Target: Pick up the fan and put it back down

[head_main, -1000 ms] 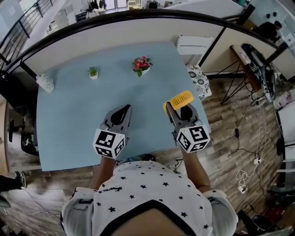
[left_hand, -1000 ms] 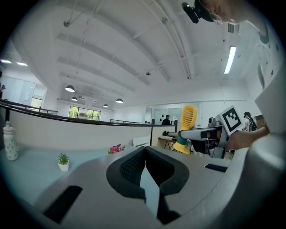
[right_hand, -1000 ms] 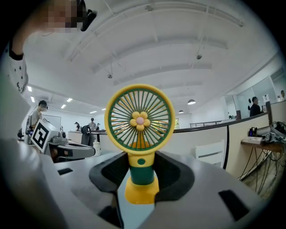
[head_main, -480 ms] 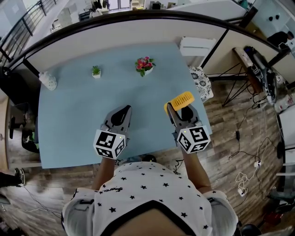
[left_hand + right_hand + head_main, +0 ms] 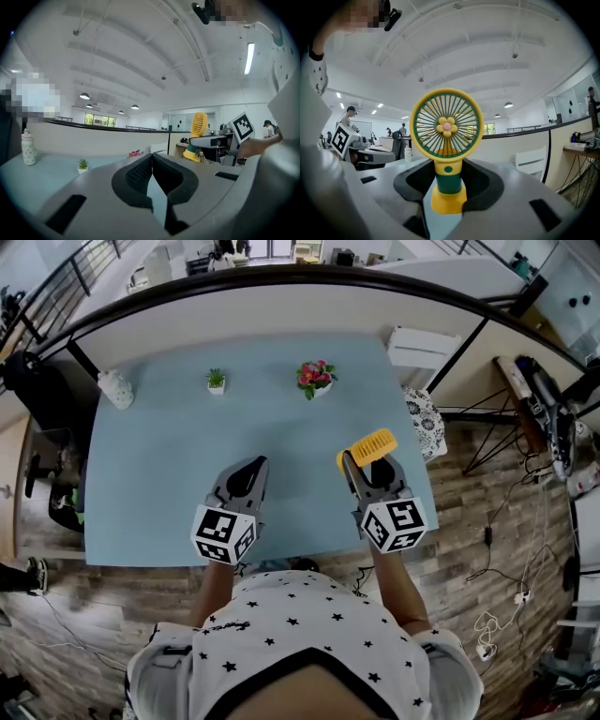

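Fan (image 5: 367,446): yellow cage, green stem, yellow foot. It stands upright between the jaws of the right gripper (image 5: 366,463). In the right gripper view the fan (image 5: 447,140) faces the camera, with a flower boss at the centre of the grille. The pads of the right gripper (image 5: 447,177) clamp the stem and foot from both sides.

Position: head view puts the fan over the near right part of the table (image 5: 159,474), close to its right edge. Whether the foot touches the tabletop cannot be told from any view.

Left gripper (image 5: 251,468): over the table, level with the right one and well apart from it. In the left gripper view, the left gripper (image 5: 152,157) has its jaws closed tip to tip with nothing between them. The same view shows the fan (image 5: 198,126) off to the right, upright in the other gripper.

Far side of the table, left to right:
- bottle (image 5: 116,389)
- plant (image 5: 216,382)
- flowers (image 5: 316,377)

All three are well apart from both grippers.
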The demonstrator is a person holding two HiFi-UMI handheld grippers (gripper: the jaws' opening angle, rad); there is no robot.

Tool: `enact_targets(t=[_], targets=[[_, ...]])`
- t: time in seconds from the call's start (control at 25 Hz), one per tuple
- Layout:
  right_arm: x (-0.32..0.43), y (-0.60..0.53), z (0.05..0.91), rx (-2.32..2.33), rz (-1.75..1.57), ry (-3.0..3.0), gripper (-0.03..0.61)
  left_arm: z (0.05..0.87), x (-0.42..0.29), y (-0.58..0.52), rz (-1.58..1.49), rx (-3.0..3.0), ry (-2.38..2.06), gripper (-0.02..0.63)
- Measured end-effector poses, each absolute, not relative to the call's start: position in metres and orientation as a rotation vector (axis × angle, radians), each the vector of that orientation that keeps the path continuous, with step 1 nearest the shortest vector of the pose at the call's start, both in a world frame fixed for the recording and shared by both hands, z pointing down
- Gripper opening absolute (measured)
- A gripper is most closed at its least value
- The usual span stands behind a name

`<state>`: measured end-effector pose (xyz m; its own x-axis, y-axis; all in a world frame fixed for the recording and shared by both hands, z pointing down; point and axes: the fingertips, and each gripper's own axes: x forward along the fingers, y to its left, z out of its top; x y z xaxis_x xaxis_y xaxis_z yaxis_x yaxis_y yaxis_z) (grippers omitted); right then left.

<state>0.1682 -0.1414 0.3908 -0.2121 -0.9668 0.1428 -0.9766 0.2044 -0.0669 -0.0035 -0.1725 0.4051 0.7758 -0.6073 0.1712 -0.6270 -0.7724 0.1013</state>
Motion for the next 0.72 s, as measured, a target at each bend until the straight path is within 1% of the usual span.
enact_targets(t=[0.72], targets=[[0.144,-0.191,0.436,1.763,0.269,-2.447,0.175,0.415,-0.051,-0.188,0.236,2.69,-1.244,0.028]])
